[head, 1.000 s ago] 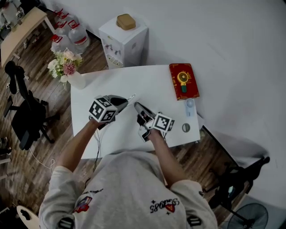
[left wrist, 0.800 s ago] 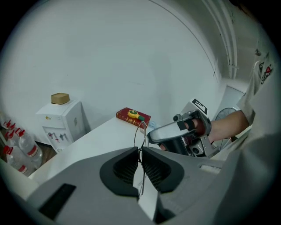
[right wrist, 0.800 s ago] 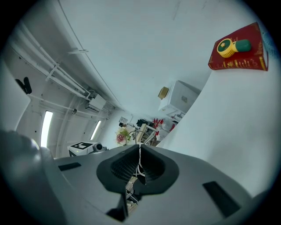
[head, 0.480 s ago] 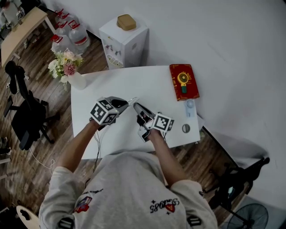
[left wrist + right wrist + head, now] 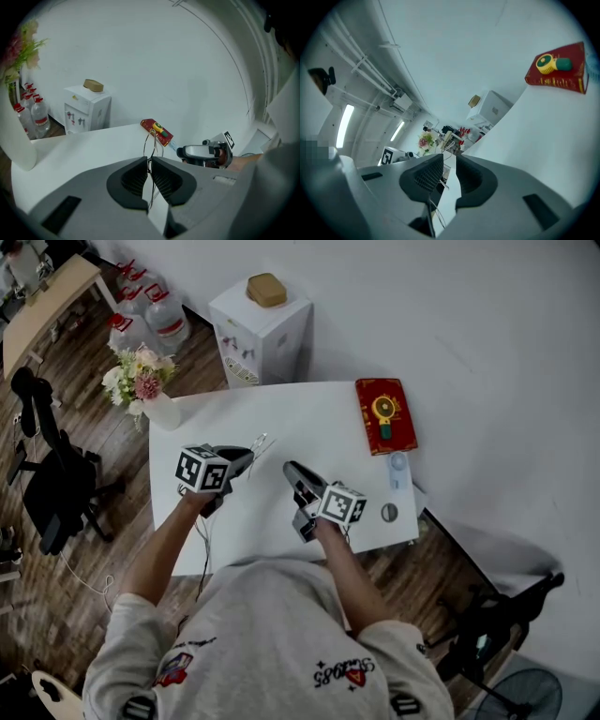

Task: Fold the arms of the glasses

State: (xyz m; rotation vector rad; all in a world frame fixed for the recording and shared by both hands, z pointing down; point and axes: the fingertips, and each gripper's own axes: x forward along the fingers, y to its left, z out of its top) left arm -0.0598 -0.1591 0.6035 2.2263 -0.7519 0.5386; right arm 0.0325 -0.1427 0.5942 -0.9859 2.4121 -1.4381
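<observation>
Your L tongs (image 5: 149, 163) pinch the glasses (image 5: 153, 143); R tongs (image 5: 450, 161) just cracked open, narrow, empty. Risk: thin frame twists/slips beyond L tips w/o R support.

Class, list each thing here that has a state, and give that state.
Left tool: shut on the thin wire-framed glasses.
Glasses: held above white table; arm fold unclear.
Right tool: jaws just been opening, slightly apart, nothing between them.
Red rectangular book: closed, lying flat.
</observation>
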